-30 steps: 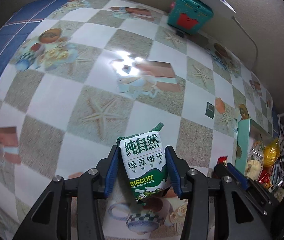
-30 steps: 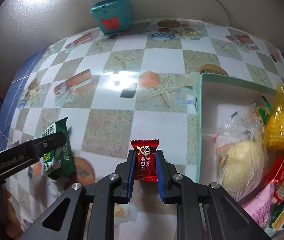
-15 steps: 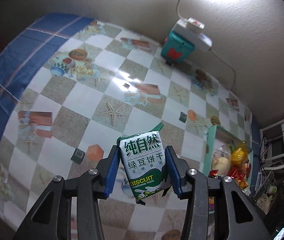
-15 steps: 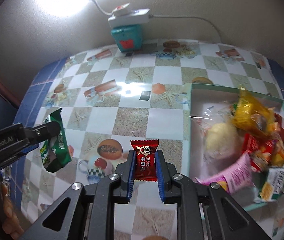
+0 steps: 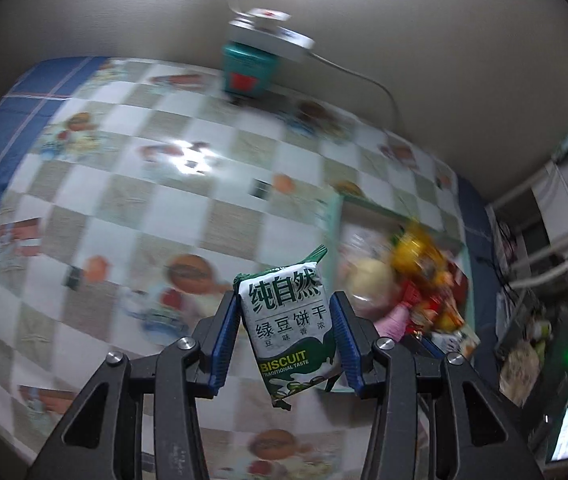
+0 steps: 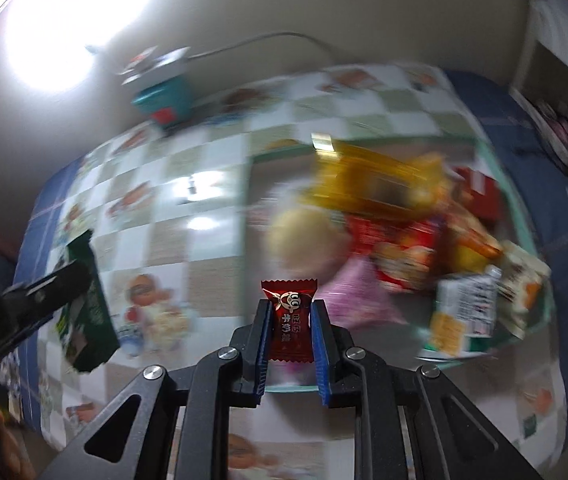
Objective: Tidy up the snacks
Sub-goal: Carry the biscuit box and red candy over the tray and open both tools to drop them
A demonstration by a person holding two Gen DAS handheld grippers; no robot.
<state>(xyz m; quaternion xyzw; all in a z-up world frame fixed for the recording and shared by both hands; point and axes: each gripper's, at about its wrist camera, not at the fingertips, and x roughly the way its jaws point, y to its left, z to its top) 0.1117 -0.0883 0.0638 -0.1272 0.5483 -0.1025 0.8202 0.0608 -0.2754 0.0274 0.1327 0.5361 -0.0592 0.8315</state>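
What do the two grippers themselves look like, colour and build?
Both match: the left gripper and right gripper have matte black angular linkage arms with triangular cutouts, silver round pivot bolts, and blue ribbed pads lining the black fingers. No cables or sleeves visible.

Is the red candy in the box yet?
Out: the red candy sits clamped in the right gripper, held above the box's near edge.

Motion blur smears the snack box contents in both wrist views; individual packets unreadable. Tablecloth prints blurred. Biscuit packet partly hidden behind left gripper at right-wrist frame's left edge.
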